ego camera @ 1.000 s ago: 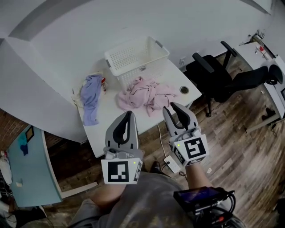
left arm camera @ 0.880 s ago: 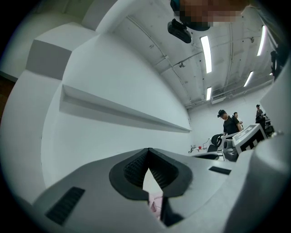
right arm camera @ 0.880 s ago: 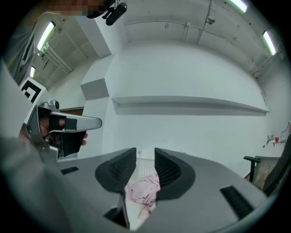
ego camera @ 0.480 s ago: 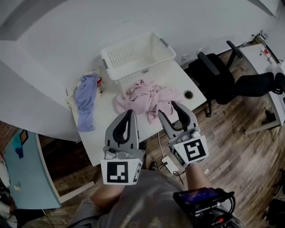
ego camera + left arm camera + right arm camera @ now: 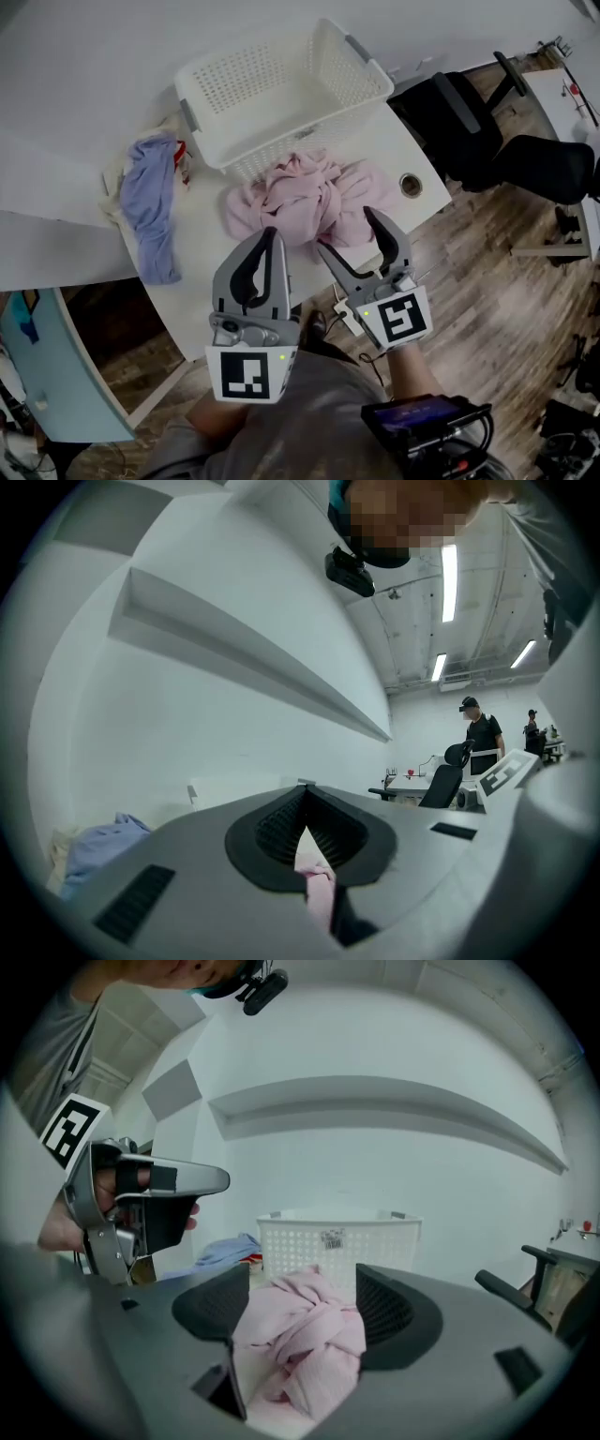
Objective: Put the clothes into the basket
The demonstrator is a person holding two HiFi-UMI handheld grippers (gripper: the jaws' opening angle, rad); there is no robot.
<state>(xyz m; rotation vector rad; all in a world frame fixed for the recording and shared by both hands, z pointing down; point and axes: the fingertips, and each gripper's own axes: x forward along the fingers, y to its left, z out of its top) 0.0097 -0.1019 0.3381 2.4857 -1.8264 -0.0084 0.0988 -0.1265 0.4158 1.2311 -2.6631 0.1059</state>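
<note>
Head view: the pink garment (image 5: 300, 192) lies on the table (image 5: 202, 281), touching the basket (image 5: 246, 84) at its 12 o'clock; a blue garment (image 5: 150, 202) lies at its 9 o'clock. The step in hand seems to be the reach for the first piece.

Left gripper view: the left gripper (image 5: 304, 797) has its fingers pressed together and holds nothing.

Right gripper view: the right gripper (image 5: 302, 1279) has just been opening its jaws; they stand spread with the pink garment (image 5: 300, 1344) between them, not yet pinched. Next it probably must go forward and close.
</note>
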